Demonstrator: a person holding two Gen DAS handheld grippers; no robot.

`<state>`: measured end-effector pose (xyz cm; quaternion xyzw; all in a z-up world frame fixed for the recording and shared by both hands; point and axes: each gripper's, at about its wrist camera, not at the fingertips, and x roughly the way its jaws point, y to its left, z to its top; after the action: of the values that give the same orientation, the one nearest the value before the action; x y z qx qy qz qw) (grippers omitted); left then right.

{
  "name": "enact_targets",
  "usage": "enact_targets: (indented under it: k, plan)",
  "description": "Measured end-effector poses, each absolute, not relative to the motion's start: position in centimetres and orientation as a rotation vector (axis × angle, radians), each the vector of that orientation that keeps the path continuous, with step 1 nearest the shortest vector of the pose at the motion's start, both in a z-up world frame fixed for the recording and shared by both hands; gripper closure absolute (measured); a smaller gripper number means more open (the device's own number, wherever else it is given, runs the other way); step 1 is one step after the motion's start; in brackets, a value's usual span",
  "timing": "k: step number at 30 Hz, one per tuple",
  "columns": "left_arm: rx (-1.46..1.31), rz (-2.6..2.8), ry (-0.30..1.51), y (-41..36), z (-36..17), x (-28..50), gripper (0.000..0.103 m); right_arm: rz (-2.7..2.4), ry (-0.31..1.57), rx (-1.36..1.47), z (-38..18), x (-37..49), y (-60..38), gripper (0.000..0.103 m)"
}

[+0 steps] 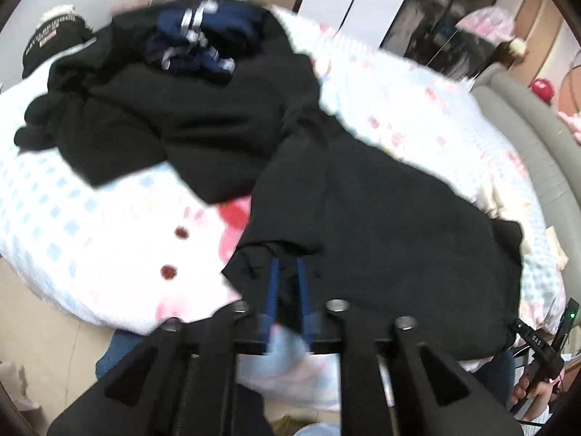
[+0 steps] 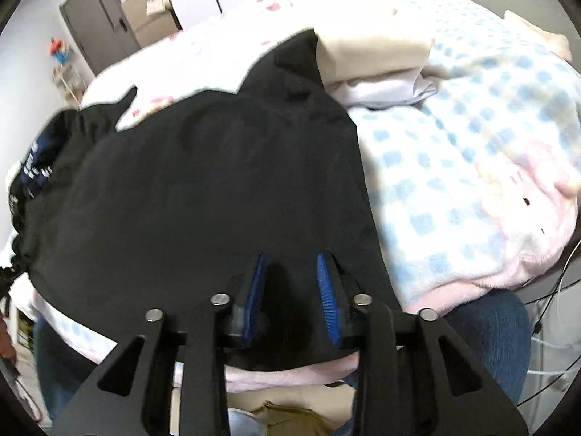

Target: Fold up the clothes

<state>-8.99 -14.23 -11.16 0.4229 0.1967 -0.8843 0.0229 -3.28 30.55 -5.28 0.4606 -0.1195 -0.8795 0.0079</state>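
pinching black garment [image 1: 381, 218] hem at near bed [image 1: 90, 232] edge: left tool [image 1: 288, 272] nipped narrow, right tool [image 2: 294, 272] wider on cloth, likely keeping it taut for folding.

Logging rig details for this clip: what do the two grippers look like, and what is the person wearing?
Both the left gripper and right gripper are matte black frames with triangular cut-outs, round silver bolt heads and two fingers faced with ribbed blue pads. The left wrist view shows the other unit bearing white lettering and a green light. The person wears blue jeans.
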Motion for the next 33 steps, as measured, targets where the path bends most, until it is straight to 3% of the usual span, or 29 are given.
enact_targets:
  k: [1, 6, 9, 12, 14, 15, 20, 25, 27, 30, 31, 33]
  plan:
    - [1.306, -2.782, 0.637, -13.5, -11.0, -9.0, 0.074, -2.738, -0.396, 1.396, -4.8, -3.1, 30.3, 0.058]
    - [1.433, -2.738, 0.508, -10.4, -13.5, -10.5, 0.072, -2.613, -0.319, 1.337, -5.2, -3.3, 26.6, 0.057]
    - [1.468, -2.636, 0.567, -11.9, -14.8, -11.0, 0.082, -2.624, -0.243, 1.448, -6.8, -3.6, 26.3, 0.059]
    - [1.398, -2.608, 0.507, -12.6, -13.9, -11.3, 0.082, -2.712, -0.162, 1.484, -6.7, -3.1, 27.8, 0.058]
    - [1.366, -2.665, 0.469, -11.4, -13.0, -11.9, 0.068, -2.742, -0.16, 1.478, -6.2, -3.1, 28.7, 0.058]
    - [1.357, -2.71, 0.456, -10.5, -12.6, -12.2, 0.067, -2.748, -0.176, 1.474, -6.0, -3.2, 29.1, 0.058]
    - [1.42, -2.906, 0.404, -4.3, -12.9, -14.3, 0.063, -2.666, -0.296, 1.387, -5.9, -3.5, 28.2, 0.05]
    - [1.575, -2.807, 0.252, -2.0, -17.1, -16.6, 0.063, -2.635, -0.229, 1.506, -7.7, -4.3, 27.8, 0.052]
    - [1.579, -2.792, 0.33, -3.7, -18.0, -16.5, 0.064, -2.672, -0.201, 1.512, -6.7, -3.8, 28.4, 0.053]
    - [1.593, -2.841, 0.366, -1.7, -17.9, -17.0, 0.065, -2.741, -0.216, 1.475, -4.8, -2.4, 29.8, 0.044]
    - [1.597, -2.857, 0.378, -1.0, -17.9, -17.1, 0.064, -2.759, -0.27, 1.464, -4.4, -1.9, 30.7, 0.036]
    - [1.607, -2.89, 0.402, 0.4, -17.9, -17.4, 0.063, -2.762, -0.417, 1.459, -4.1, -1.4, 32.9, 0.034]
